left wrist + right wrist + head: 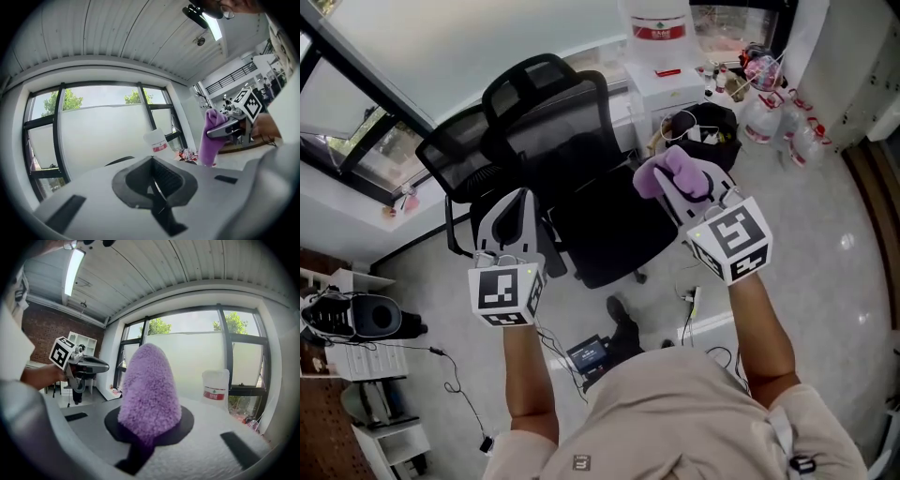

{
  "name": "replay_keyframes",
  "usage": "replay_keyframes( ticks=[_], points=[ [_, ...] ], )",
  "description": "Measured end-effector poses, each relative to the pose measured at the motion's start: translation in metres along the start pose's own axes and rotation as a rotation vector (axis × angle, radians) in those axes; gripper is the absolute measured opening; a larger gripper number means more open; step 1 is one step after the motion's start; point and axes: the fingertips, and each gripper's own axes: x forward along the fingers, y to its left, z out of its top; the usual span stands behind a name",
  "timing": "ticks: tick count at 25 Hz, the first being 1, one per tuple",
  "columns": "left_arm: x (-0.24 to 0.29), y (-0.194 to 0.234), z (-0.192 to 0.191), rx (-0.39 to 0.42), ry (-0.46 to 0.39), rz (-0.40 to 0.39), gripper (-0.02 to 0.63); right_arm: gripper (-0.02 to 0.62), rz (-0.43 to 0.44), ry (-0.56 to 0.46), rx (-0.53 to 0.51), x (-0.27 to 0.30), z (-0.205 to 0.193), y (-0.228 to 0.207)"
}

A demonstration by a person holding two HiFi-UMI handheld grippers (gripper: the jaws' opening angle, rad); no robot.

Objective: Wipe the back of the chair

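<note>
Your right hand-held gripper [684, 192], clamped on the purple cloth [667, 172], has the chair back [546, 112] at 10 o'clock; left hand-held gripper [514, 214] closed, empty.

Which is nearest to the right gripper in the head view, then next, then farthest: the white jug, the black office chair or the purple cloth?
1. purple cloth: clamped in the jaws of the right gripper.
2. black office chair: below it and to its left.
3. white jug: farthest, by the window, beyond the chair.
</note>
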Motion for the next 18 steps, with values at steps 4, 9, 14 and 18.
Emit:
replay_keyframes(
  ticks=[4, 9, 14, 18],
  points=[
    [0.038, 0.038, -0.014, -0.022, 0.000, -0.011, 0.006, 0.017, -0.016, 0.004, 0.006, 0.047, 0.005, -0.011],
    [0.081, 0.084, -0.029, -0.003, 0.007, -0.039, 0.006, 0.017, -0.035, 0.001, 0.017, 0.108, 0.014, -0.021],
    [0.114, 0.130, -0.048, -0.010, 0.003, -0.045, 0.006, 0.018, -0.044, -0.012, 0.024, 0.167, 0.017, -0.026],
    [0.130, 0.159, -0.064, -0.019, 0.004, -0.050, 0.006, 0.018, -0.048, -0.017, 0.021, 0.210, 0.022, -0.025]
  ],
)
